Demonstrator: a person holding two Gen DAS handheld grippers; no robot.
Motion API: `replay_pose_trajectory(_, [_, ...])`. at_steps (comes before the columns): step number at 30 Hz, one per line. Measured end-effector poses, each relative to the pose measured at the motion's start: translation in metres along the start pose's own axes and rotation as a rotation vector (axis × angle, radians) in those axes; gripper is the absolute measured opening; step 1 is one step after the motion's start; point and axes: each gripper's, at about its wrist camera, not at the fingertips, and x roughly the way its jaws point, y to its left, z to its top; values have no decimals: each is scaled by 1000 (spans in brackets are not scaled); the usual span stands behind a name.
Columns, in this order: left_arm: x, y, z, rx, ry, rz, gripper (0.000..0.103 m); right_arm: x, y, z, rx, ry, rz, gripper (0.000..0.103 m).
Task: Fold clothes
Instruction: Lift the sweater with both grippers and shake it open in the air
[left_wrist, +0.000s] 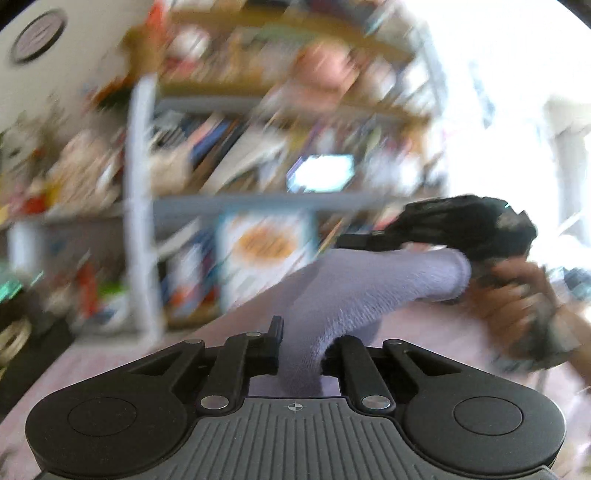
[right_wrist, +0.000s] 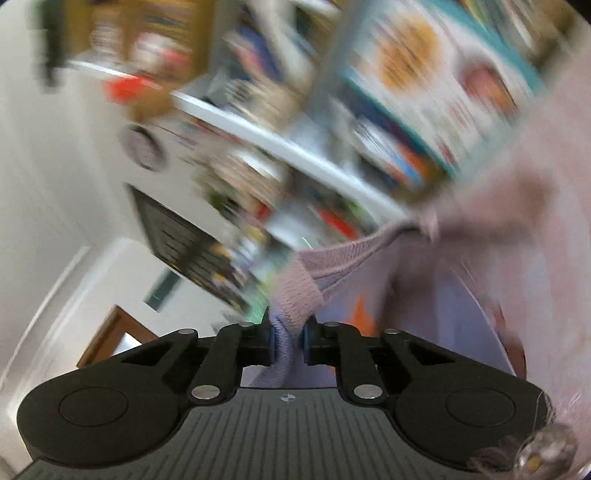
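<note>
In the left wrist view I am clamping the left gripper (left_wrist: 301, 350) on a bunched edge of a lilac garment (left_wrist: 369, 291). The fingers are standing narrow with the cloth squeezed between them. The fabric is stretching away to the right and far, up to the right gripper (left_wrist: 443, 229), which is showing as a dark shape with a hand (left_wrist: 517, 295) behind it. A pale pink surface (left_wrist: 110, 365), which may be a bed or a table, is lying below the cloth. Blurred shelves (left_wrist: 236, 147) packed with books and boxes are filling the far side. Everything beyond the gripper is smeared, so I judge that the rig is moving fast.

In the right wrist view I am pinching the right gripper on a ribbed hem of the same garment (right_wrist: 295, 291). Its fingers are close together, with cloth bulging between the blue pads (right_wrist: 272, 341). The hem is running far and right as a taut band, and the body of the garment is hanging below it, with an orange patch (right_wrist: 360, 314) showing. The view is tilted, with the shelves (right_wrist: 295, 155) slanting across.

I judge that the task is at an early stage: the garment is in the air, spread between both grippers, and no fold is showing. Laying it flat and folding it are still left.
</note>
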Motion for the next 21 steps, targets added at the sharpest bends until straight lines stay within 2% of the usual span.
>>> replay_pose_trajectory(4, [-27, -12, 59, -30, -275, -246, 10, -40, 91, 32, -264, -146, 165, 11])
replay_pose_trajectory(6, [-42, -14, 79, -50, -403, -339, 10, -57, 138, 40, -420, -220, 243, 11])
replay_pose_trajectory(7, [-48, -14, 86, -60, -449, -379, 10, -64, 158, 41, -484, -248, 275, 11])
replay_pose_trajectory(8, [-49, -12, 88, -80, -459, -396, 10, -68, 174, 41, -539, -268, 293, 11])
replay_pose_trajectory(10, [-50, -7, 93, -119, -479, -429, 10, -67, 196, 37, -642, -287, 250, 11])
replay_pose_trajectory(14, [-25, 17, 68, -265, -340, -382, 10, -11, 149, 27, -611, -164, 101, 11])
replay_pose_trajectory(18, [1, 45, 26, -340, -167, -209, 11, 50, 95, 17, -557, -29, -46, 11])
replay_pose_trajectory(21, [14, 68, -2, -376, -58, -63, 20, 95, 54, 9, -514, 72, -156, 11])
